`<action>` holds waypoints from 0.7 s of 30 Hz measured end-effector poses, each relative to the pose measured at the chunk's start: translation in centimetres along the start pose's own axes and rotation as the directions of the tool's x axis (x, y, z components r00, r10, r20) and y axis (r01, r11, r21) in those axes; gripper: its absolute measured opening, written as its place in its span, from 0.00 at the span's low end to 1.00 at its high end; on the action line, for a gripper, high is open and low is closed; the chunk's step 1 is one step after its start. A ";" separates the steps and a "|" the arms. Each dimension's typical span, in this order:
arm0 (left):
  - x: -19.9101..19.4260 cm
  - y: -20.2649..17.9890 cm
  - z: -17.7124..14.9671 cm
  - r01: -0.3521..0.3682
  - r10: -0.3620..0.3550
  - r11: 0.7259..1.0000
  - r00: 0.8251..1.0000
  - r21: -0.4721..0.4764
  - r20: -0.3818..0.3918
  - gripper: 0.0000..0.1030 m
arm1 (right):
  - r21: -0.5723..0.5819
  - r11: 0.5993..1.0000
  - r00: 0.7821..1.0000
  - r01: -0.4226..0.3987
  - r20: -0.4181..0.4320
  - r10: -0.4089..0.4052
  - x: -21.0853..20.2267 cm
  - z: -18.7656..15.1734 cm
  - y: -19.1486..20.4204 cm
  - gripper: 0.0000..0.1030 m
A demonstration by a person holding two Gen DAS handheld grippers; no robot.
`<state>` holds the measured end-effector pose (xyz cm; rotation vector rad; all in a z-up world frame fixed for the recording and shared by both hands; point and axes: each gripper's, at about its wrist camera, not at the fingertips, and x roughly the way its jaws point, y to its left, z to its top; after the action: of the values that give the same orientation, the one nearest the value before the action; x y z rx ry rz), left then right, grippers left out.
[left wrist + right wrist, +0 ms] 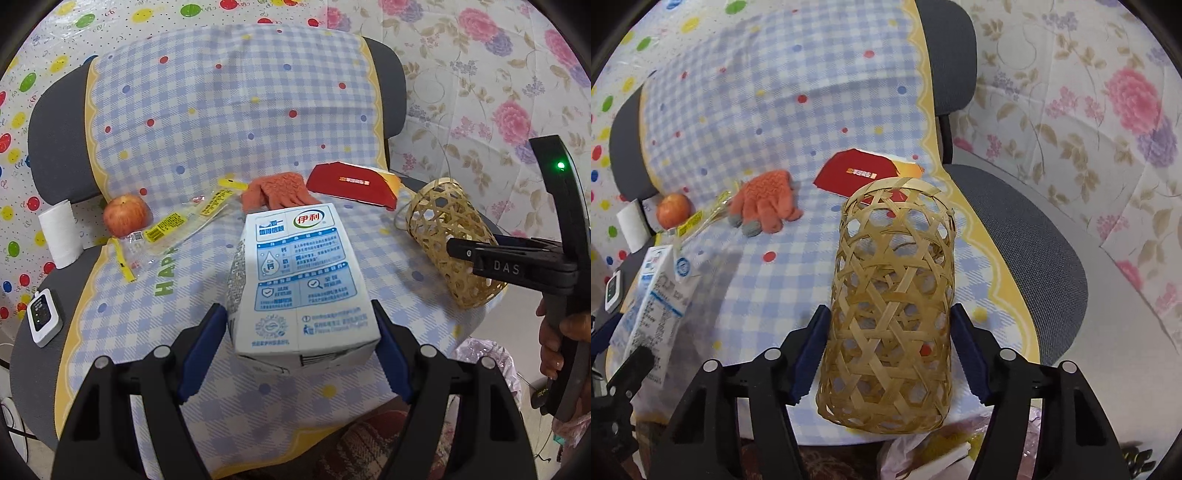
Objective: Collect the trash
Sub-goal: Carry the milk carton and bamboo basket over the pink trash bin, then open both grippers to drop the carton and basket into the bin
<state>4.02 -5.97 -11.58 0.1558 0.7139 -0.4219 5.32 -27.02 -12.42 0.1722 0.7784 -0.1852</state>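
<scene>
left gripper (301, 343) clamps milk carton (299, 280) | right gripper (888, 345) squeezes woven basket (890, 306) | only right cam shows glove (764, 210) fingertips

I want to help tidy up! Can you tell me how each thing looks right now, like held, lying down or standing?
Left gripper: shut on carton.
Carton: held, tilted.
Right gripper: shut on basket.
Basket: held.
Wrapper: lying flat, looks empty.
Glove: lying flat.
Red box: lying down.
Apple: whole, resting on cloth.
Paper roll: standing upright.
</scene>
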 end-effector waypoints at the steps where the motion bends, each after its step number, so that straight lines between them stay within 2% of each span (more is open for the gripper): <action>1: -0.3 -0.3 -0.2 0.010 -0.010 1.000 1.000 0.005 0.000 0.73 | 0.002 1.000 1.000 -0.013 0.011 0.013 -0.7 -0.3 -0.2 0.62; 4: -1.2 -1.5 -1.0 0.055 -0.056 0.998 0.998 0.023 0.001 0.73 | 0.016 0.999 0.998 -0.052 0.048 0.051 -4.3 -2.0 -1.3 0.63; 8: -2.6 -4.6 -1.8 0.129 -0.130 0.989 0.991 0.074 0.019 0.73 | 0.003 1.000 0.995 0.014 0.098 -0.015 -9.4 -5.2 -2.0 0.64; 13: -3.7 -10.0 -3.2 0.240 -0.247 0.957 0.969 0.165 0.025 0.73 | 0.040 0.991 0.986 0.130 0.103 -0.133 -13.7 -9.5 -3.9 0.66; 16: -3.2 -13.0 -4.3 0.293 -0.297 0.933 0.955 0.208 -0.013 0.73 | 0.091 0.983 0.984 0.158 0.071 -0.165 -14.8 -11.8 -5.6 0.66; 21: -2.0 -16.6 -6.0 0.349 -0.342 0.901 0.937 0.256 -0.073 0.73 | 0.157 0.971 0.983 0.179 0.019 -0.185 -14.3 -14.6 -8.5 0.67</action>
<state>-8.02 -18.64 -14.71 0.2900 0.7099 -0.8600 -16.50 -30.59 -13.24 0.2436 0.7467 -0.4221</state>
